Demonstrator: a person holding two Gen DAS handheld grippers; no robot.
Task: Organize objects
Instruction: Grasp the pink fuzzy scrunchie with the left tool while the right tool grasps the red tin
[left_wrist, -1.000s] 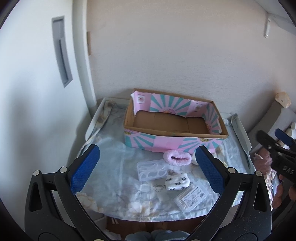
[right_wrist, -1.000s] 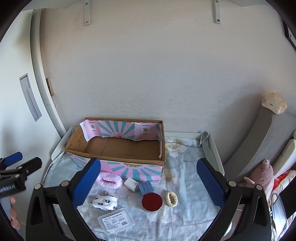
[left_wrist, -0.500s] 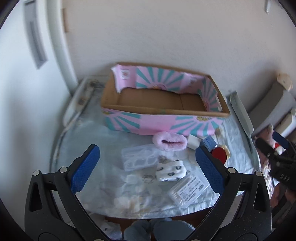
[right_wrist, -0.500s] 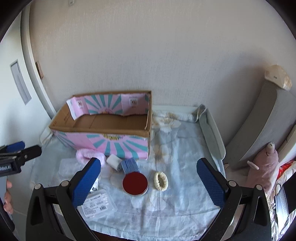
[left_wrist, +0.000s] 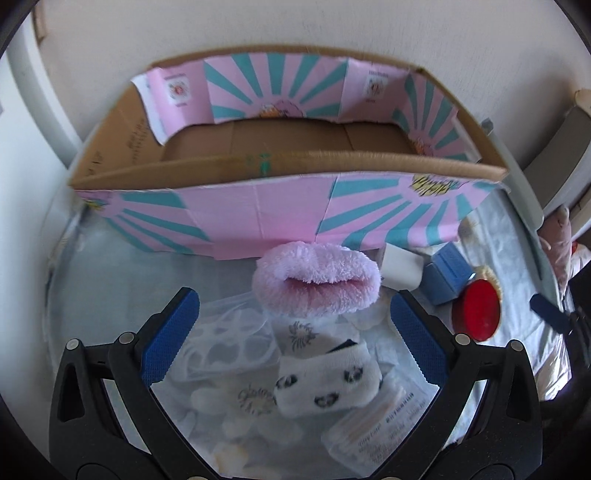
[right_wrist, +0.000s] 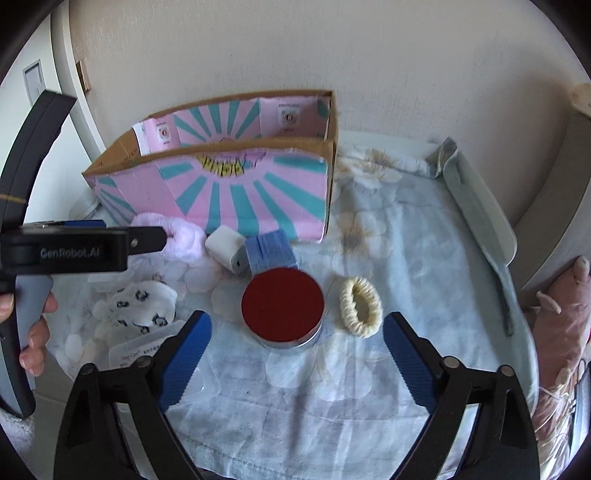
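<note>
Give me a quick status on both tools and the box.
Left tool open over pink fluffy scrunchie. Right tool open, just narrowing, nothing between, over red tin. Box empty. Nothing in the way.

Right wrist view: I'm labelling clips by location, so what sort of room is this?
Probably a bedroom or child's room at home: a table under a flowered cloth against a wall, a pink soft toy at the right, and socks beside a cardboard box.

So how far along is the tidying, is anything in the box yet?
Nothing looks done: the cardboard box shows only bare floor. Nothing is in hand; the left gripper and right gripper are both open, the right's jaws having just narrowed around nothing. Left: pink fluffy scrunchie, patterned sock, red tin, cream scrunchie and the rest.
</note>
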